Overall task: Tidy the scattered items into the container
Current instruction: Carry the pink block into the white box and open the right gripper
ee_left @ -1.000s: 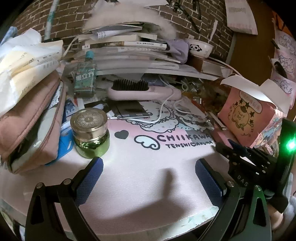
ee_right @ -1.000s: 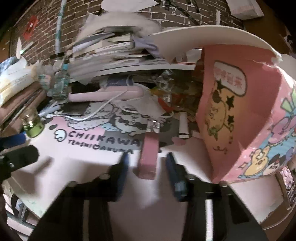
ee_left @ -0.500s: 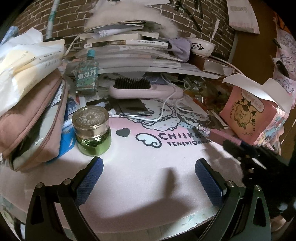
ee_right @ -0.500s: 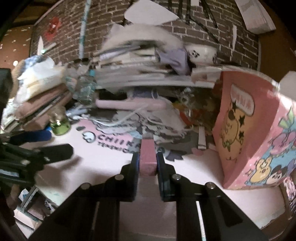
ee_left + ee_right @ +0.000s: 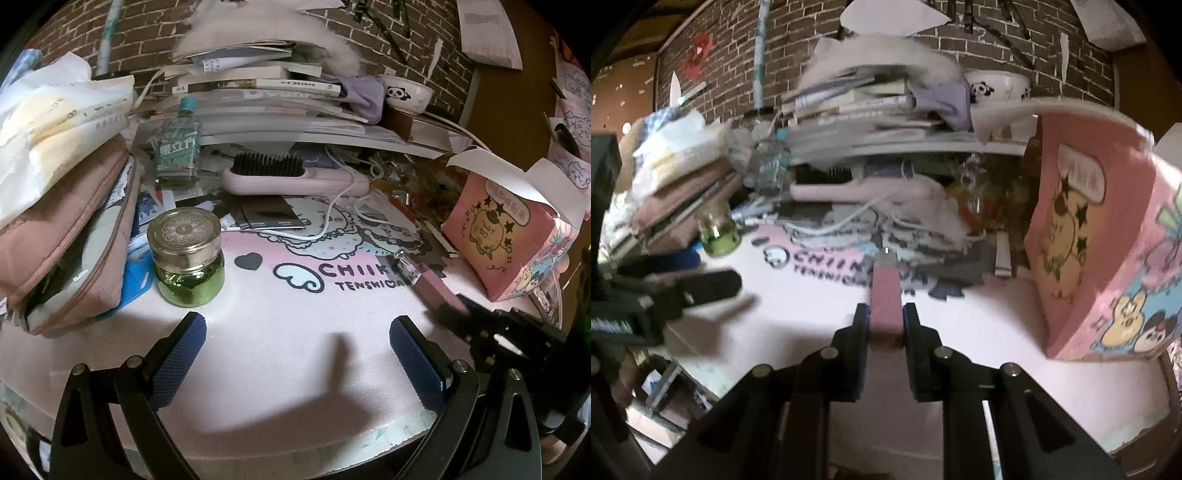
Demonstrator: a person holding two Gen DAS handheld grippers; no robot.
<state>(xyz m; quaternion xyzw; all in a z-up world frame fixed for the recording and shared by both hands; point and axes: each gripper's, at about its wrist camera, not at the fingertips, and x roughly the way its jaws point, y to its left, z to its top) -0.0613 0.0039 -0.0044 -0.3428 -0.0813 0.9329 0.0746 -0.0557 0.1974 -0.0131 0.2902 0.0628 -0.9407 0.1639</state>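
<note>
pinching the pink tube (image 5: 885,295), the right gripper (image 5: 885,325) jaws have just closed on it and lifted it off the tabletop (image 5: 280,354) near the pink box (image 5: 506,236). the left gripper (image 5: 295,350) jaws stay spread and empty by the green jar (image 5: 186,254), so dropping the tube into the box looks next.

Pink cartoon-printed box (image 5: 506,236), green glass jar (image 5: 188,273) with gold lid, pink tube (image 5: 885,295), pink mat (image 5: 277,332).
</note>
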